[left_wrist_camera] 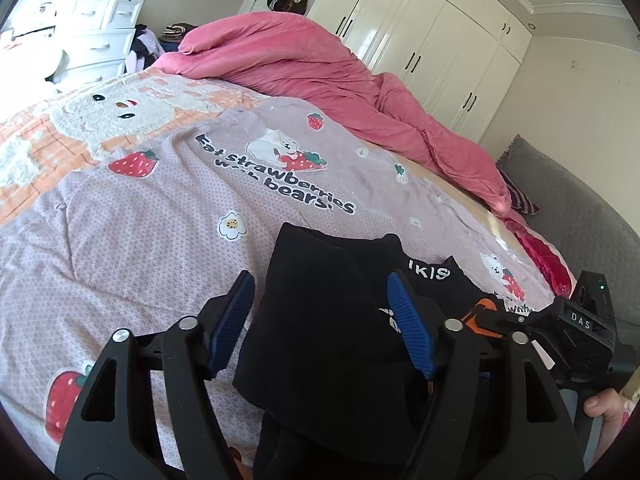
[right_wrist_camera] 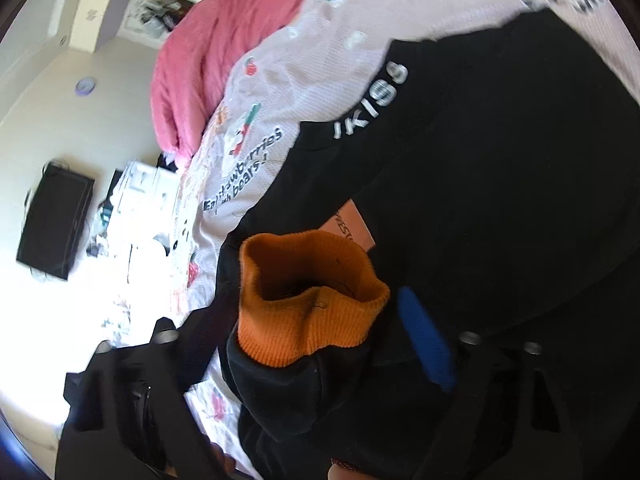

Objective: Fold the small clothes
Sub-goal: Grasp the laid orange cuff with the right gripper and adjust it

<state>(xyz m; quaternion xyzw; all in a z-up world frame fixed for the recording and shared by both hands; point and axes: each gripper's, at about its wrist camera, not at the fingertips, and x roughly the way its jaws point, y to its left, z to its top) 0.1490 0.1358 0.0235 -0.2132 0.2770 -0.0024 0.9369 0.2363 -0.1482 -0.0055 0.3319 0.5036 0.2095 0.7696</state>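
A small black garment (left_wrist_camera: 320,320) with white lettering lies on the bed's pink strawberry sheet (left_wrist_camera: 160,220). In the left wrist view my left gripper (left_wrist_camera: 320,320) is open, its blue pads (left_wrist_camera: 232,320) apart on either side of a folded black part. The right gripper's body (left_wrist_camera: 576,328) shows at the right edge. In the right wrist view the black garment (right_wrist_camera: 500,180) fills the frame, and its sleeve with an orange ribbed cuff (right_wrist_camera: 308,300) lies between my right gripper's (right_wrist_camera: 320,340) fingers. One blue pad (right_wrist_camera: 424,340) shows; the other is hidden by the sleeve.
A crumpled pink duvet (left_wrist_camera: 320,68) lies along the far side of the bed. A white wardrobe (left_wrist_camera: 440,40) and a white drawer unit (left_wrist_camera: 96,32) stand behind. A grey cushion (left_wrist_camera: 580,200) sits to the right. A dark screen (right_wrist_camera: 56,220) hangs on the wall.
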